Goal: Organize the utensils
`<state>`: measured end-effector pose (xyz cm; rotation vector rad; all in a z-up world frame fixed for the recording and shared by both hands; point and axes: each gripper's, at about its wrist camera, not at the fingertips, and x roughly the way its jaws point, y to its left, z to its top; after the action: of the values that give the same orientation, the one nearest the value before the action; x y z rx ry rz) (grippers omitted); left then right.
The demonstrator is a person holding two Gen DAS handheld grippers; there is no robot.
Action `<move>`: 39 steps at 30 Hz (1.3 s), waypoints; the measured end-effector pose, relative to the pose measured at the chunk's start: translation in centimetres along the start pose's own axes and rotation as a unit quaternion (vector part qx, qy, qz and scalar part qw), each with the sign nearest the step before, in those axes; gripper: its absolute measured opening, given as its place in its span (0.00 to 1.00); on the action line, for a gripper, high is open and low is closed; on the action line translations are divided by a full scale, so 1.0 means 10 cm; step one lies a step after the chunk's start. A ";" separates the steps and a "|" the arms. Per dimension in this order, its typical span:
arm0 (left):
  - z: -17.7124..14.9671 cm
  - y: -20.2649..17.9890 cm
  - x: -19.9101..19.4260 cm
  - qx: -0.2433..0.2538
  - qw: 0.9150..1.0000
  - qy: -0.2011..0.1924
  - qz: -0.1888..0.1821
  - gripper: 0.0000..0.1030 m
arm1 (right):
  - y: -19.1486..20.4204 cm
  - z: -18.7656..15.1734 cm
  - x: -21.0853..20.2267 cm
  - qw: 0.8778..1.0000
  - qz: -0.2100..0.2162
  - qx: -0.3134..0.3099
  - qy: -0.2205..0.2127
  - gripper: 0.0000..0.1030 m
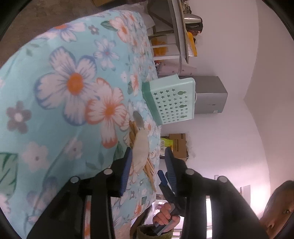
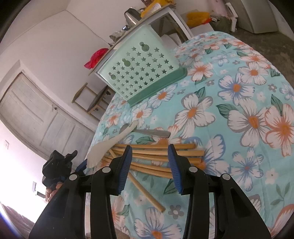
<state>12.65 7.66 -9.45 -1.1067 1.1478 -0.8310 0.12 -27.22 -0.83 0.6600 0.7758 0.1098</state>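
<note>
Several wooden chopsticks (image 2: 158,156) lie in a loose pile on the floral tablecloth (image 2: 238,114). A white spoon (image 2: 110,143) rests across their left end, and a metal spoon (image 2: 150,132) lies just beyond them. A mint green utensil holder (image 2: 139,73) with star holes stands at the table's far side. My right gripper (image 2: 149,150) is open and empty, just above the chopsticks. My left gripper (image 1: 148,156) is open and empty, beside the white spoon (image 1: 140,150) and chopsticks (image 1: 148,169). The holder (image 1: 172,101) shows in the left wrist view too.
The table edge (image 2: 99,132) runs close to the left of the pile. The other gripper (image 2: 58,165) shows beyond that edge. A side table (image 2: 161,11) with clutter and a grey box (image 1: 209,95) stand behind. A door (image 2: 36,114) is on the left.
</note>
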 end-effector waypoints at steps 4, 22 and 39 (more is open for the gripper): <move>-0.06 -0.05 -0.03 0.012 0.999 0.019 0.038 0.37 | 0.01 0.01 0.02 1.000 0.002 0.000 0.000 0.39; -0.11 0.12 0.25 -0.095 0.994 -0.015 0.055 0.37 | -0.03 0.01 0.04 1.000 0.009 0.009 -0.007 0.39; -0.15 -0.37 0.05 0.049 0.993 -0.076 0.071 0.07 | 0.46 0.38 0.15 0.990 -0.018 -0.136 0.014 0.38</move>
<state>11.40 5.85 -6.03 -0.9775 1.0356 -0.6730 4.43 -25.03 2.96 0.3856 0.7822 0.1882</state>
